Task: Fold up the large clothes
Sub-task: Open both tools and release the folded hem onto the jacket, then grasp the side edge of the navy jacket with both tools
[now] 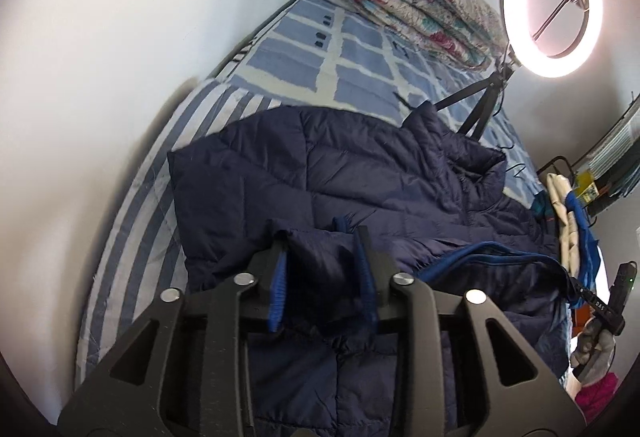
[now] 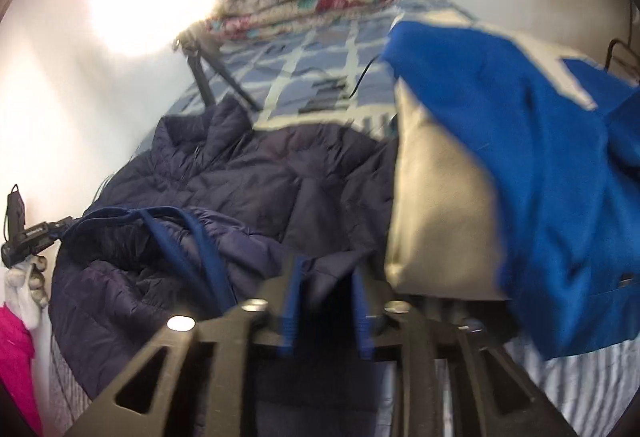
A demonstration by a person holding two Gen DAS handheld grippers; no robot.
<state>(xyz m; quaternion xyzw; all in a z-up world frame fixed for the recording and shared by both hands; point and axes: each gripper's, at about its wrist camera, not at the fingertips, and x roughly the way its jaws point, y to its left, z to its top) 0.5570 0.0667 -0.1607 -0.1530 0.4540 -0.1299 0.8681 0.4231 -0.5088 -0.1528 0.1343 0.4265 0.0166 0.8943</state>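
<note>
Left wrist view: the left claw (image 1: 322,269) is closed on a fold of the navy puffer jacket (image 1: 340,173) at lower centre, probably lifting the hem to fold it over. The jacket lies across the bed (image 1: 132,221); a ring light (image 1: 552,3) stands upper right.

Right wrist view: the right claw (image 2: 326,303) pinches jacket fabric at lower centre. A blue garment (image 2: 540,165) fills the right.
</note>
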